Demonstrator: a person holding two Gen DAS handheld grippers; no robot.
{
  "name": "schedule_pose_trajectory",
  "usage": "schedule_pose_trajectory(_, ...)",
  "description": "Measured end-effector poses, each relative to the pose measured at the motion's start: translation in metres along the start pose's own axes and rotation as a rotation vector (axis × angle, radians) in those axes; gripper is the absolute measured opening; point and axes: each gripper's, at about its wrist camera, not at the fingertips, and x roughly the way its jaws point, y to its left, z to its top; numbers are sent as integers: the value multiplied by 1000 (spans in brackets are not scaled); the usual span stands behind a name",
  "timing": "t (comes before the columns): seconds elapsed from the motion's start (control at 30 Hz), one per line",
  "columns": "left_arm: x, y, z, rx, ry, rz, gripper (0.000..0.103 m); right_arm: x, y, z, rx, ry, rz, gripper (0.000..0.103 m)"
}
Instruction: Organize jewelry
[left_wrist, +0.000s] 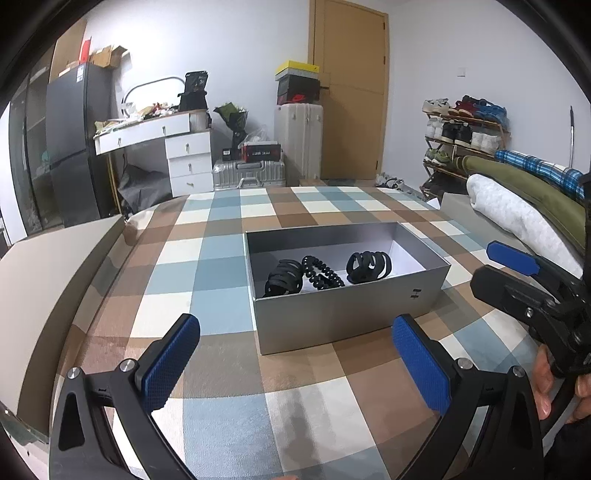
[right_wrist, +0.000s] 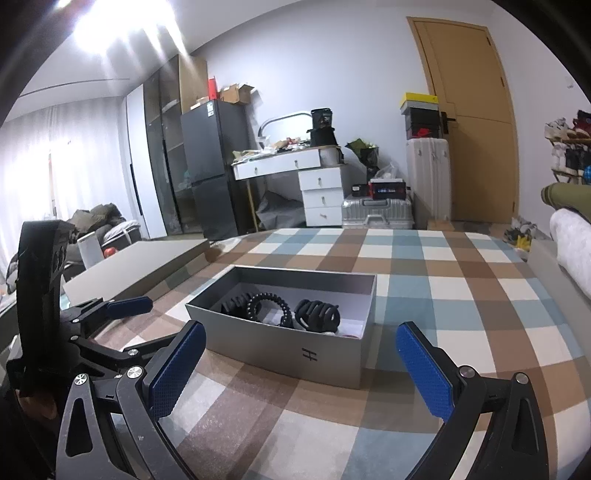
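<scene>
Hair clips (left_wrist: 291, 277) inside grey box (left_wrist: 343, 314) mid-cloth, left tongs (left_wrist: 295, 365) and right tongs (right_wrist: 299, 373) both released, near its front wall

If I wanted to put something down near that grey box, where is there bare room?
The checked cloth lies bare left of the grey box, and between the box and both open tongs, left and right. Inside, the right end's white floor is free; the left and middle are crowded with two black hair claws and a beaded bracelet.
</scene>
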Motion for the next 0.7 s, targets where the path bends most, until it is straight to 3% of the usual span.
schedule_pose_trajectory(0.7, -1, -1, -1, 19, -9, 3, 102, -1, 3, 1, -9, 6, -26, 103)
